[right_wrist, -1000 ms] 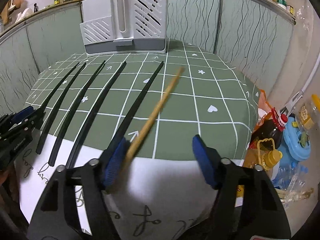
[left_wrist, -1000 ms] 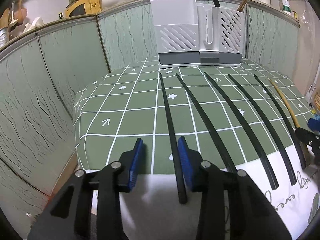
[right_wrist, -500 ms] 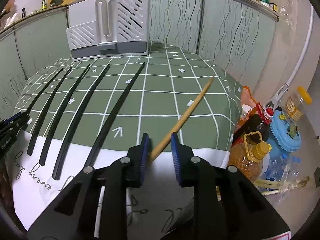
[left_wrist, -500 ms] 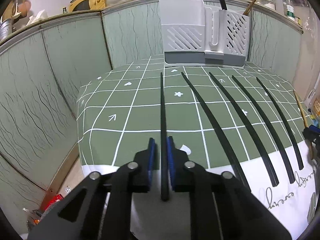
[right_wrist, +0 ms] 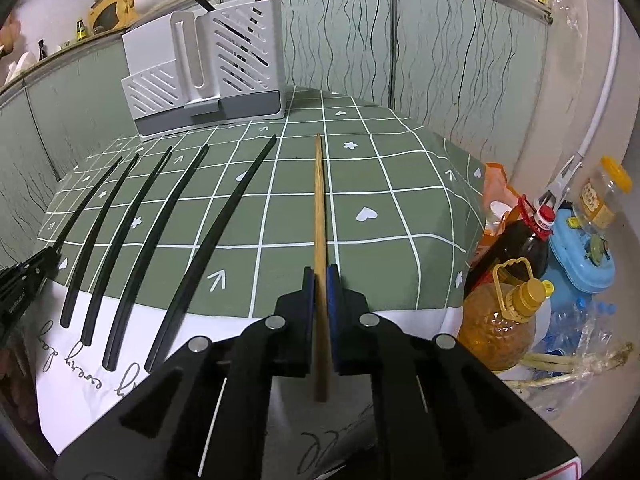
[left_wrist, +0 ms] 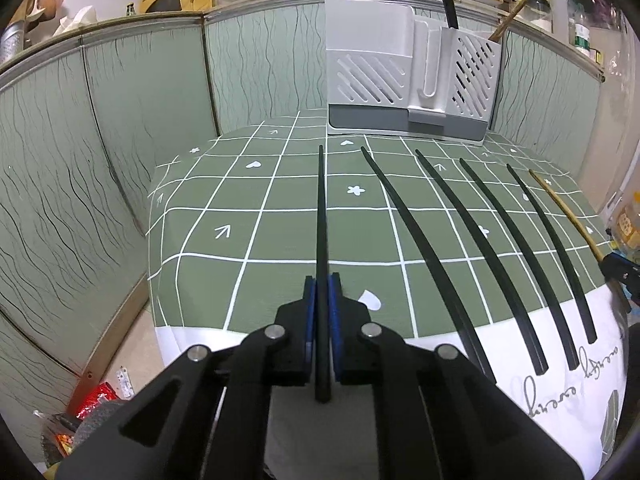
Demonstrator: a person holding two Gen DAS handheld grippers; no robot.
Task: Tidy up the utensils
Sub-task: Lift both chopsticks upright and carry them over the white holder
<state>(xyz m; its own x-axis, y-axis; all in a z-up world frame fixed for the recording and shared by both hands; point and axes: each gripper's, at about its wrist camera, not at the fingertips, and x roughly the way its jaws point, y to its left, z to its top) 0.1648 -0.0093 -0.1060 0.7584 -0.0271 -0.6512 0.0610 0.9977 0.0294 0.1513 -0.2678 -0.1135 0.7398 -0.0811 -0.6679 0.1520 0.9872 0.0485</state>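
Pinching slim sticks — left hand-held gripper (left_wrist: 322, 284) a glossy black chopstick (left_wrist: 321, 216), right hand-held gripper (right_wrist: 320, 276) a wooden chopstick (right_wrist: 319, 208).

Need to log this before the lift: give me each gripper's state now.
Left gripper: shut on the black chopstick.
Right gripper: shut on the wooden chopstick.

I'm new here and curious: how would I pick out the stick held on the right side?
Start at the green checked cloth in front of the white rack. Black chopsticks lie in a row; rightmost is the wooden chopstick, pinched in the right hand-held gripper. It alone is tan.
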